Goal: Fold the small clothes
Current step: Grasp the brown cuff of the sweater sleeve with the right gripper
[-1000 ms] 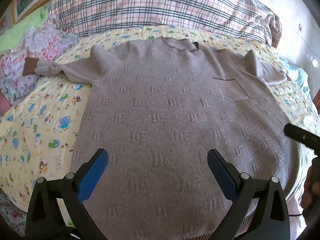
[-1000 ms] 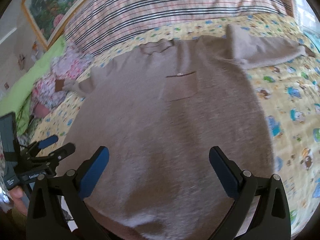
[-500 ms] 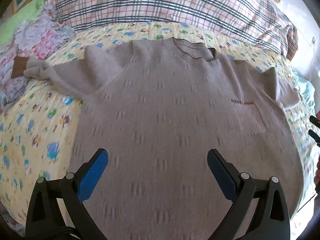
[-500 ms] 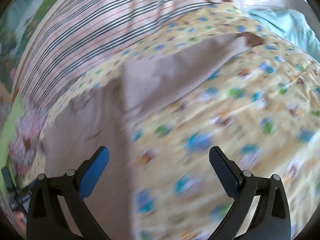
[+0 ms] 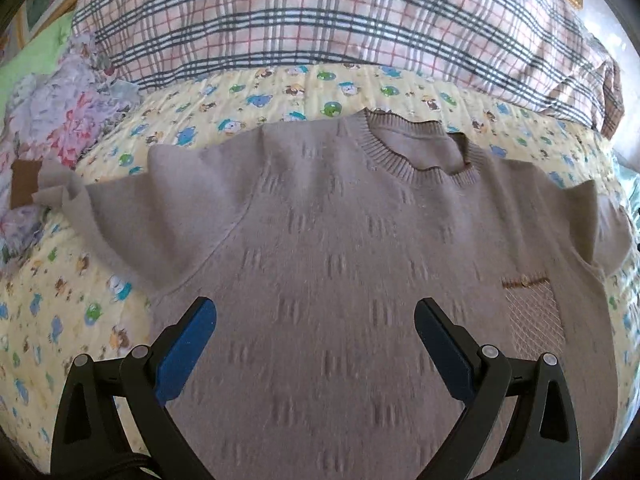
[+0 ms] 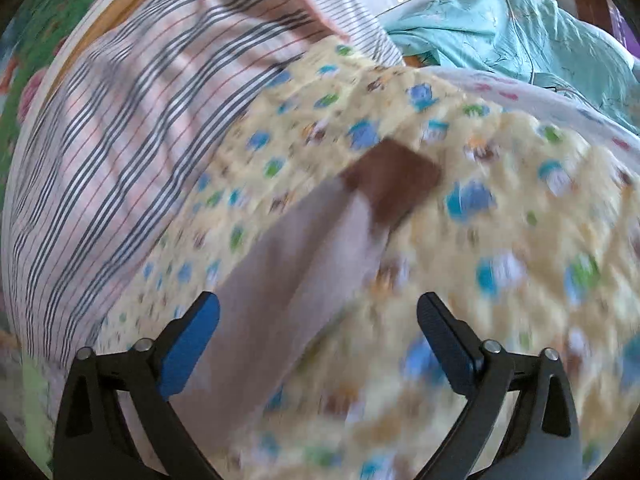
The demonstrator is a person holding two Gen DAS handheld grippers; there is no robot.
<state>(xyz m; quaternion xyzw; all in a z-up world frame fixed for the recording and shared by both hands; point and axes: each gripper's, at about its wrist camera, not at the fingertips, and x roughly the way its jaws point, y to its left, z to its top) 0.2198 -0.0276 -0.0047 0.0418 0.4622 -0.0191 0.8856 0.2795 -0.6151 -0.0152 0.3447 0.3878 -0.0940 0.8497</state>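
On the bed, over a yellow cartoon-print quilt (image 5: pixel 280 92), the taupe sweater (image 5: pixel 340 248) lies flat, front up, both sleeves spread. No fold looks begun. Above its chest the left hand-held gripper (image 5: pixel 316 320) hovers wide open, holding nothing. Equally wide and empty, the right hand-held gripper (image 6: pixel 318 320) points along the right sleeve (image 6: pixel 288 256) toward its brown cuff (image 6: pixel 394 186). Likely next: grasp that sleeve, fold it inward across the body.

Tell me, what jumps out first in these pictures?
A big taupe sweater lies spread flat, front up, on a yellow cartoon-print quilt, below a plaid pillow. In the blurred right view, its sleeve's brown cuff lies ahead of the open right gripper.
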